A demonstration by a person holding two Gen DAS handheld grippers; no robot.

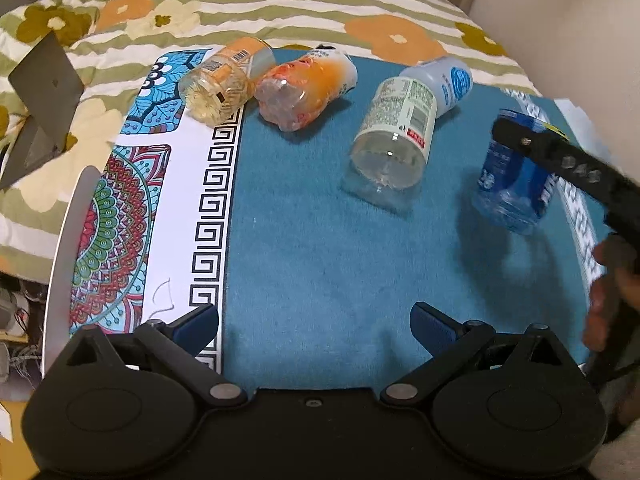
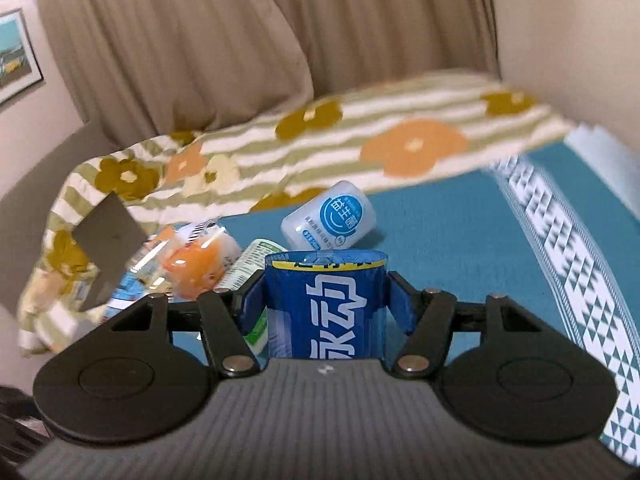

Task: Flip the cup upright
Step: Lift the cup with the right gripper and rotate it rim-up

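My right gripper (image 2: 326, 298) is shut on a blue-labelled clear plastic cup (image 2: 326, 304), its blue pads pressed on both sides. In the left wrist view that blue cup (image 1: 514, 188) hangs tilted above the teal mat (image 1: 320, 220) at the right, casting a shadow, with one black finger (image 1: 532, 144) of the right gripper across it. My left gripper (image 1: 316, 320) stands open and holds nothing, low over the mat's near side. Other cups lie on their sides: a green-labelled one (image 1: 394, 140), a white and blue one (image 1: 448, 80), an orange one (image 1: 308, 88) and a yellow-orange one (image 1: 224, 80).
A flowered striped quilt (image 1: 320, 4) lies behind the mat. A patterned cloth (image 1: 132, 208) with a key border covers the left side. A grey flat panel (image 1: 44, 80) sticks up at far left. A hand (image 1: 608, 292) holds the right gripper. Curtains (image 2: 240, 40) hang behind.
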